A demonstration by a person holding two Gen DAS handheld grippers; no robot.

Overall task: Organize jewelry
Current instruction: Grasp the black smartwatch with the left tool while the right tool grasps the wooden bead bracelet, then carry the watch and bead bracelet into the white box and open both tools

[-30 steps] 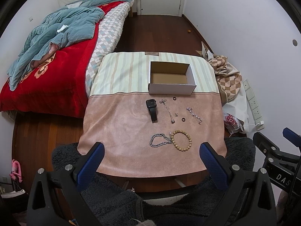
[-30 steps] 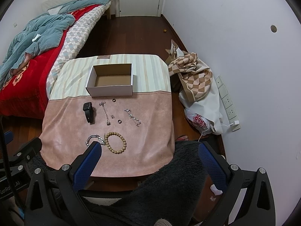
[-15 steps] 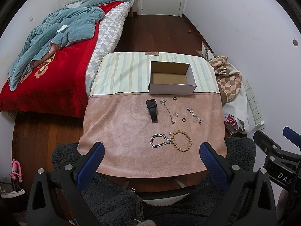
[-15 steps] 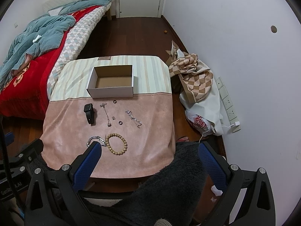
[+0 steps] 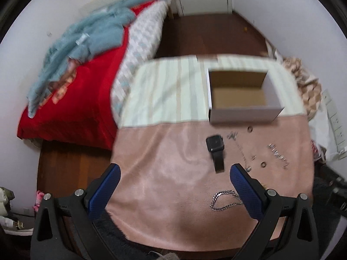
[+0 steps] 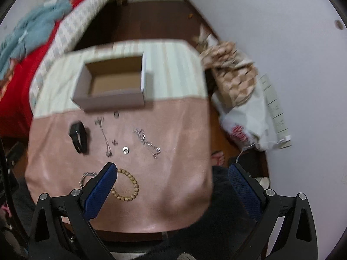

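I hold both grippers low over the near edge of the surface [image 5: 151,173], which has a pink cloth near me and a striped cloth far away. My left gripper [image 5: 173,173] has its jaws wide apart and holds nothing. My right gripper [image 6: 172,172] also has its jaws wide apart and holds nothing. Both point forward toward the far side. The pictures are a bit blurry.

An open white box [image 5: 243,95] sits at the far part of the surface, on the striped cloth. It is brown inside and I see nothing in it.

The jewelry lies on the pink cloth, near the box. A black watch [image 6: 78,137] is on the left. Just right of it lies a thin silver chain [image 6: 105,136]. A small dark ring [image 6: 116,114] sits close to the box. A shiny ring [image 6: 125,150] lies in the middle. A sparkly silver piece [image 6: 147,140] lies to the right.

Nearer to me, a wooden bead bracelet [image 6: 128,186] lies flat in a circle. A silver chain bracelet [image 5: 225,200] lies just to its left. In the right view, the left blue finger [image 6: 98,191] covers part of both bracelets.

A bed [image 5: 82,82] with a red blanket is on the left.
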